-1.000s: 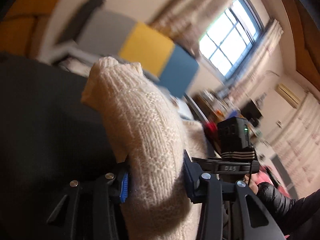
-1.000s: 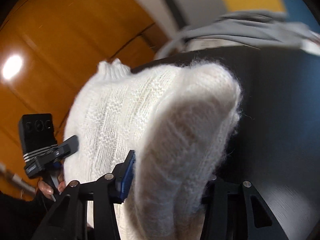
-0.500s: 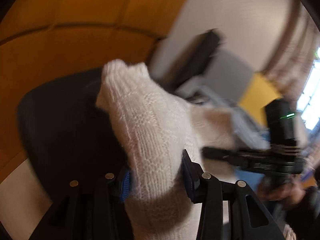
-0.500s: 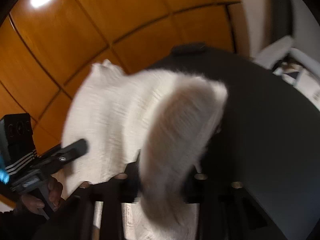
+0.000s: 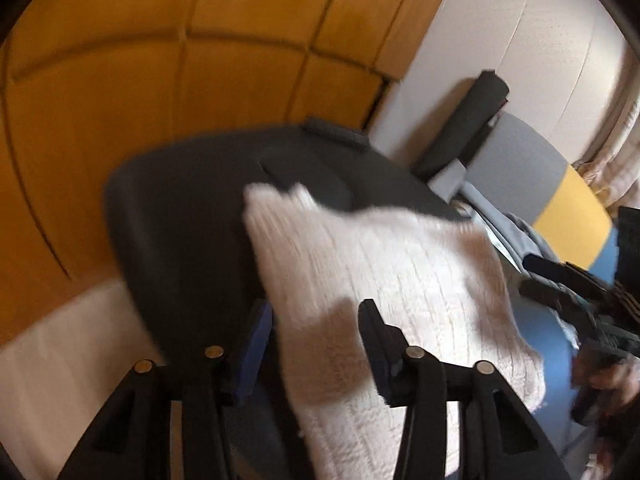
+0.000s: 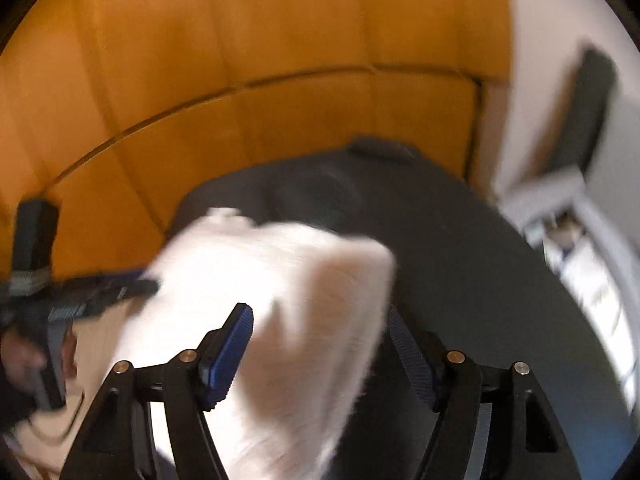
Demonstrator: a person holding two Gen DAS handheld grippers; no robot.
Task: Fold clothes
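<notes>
soft, light cream knit sweater, floppy and stretchy (bunches easily): best pinched at a folded edge. left gripper clamped on it; right gripper opening, cloth between.

Black two-finger left gripper with blue ribbed pads, silver pivot screws, triangular cut-outs in the arms, matching right gripper, black box camera strapped with striped band
</notes>
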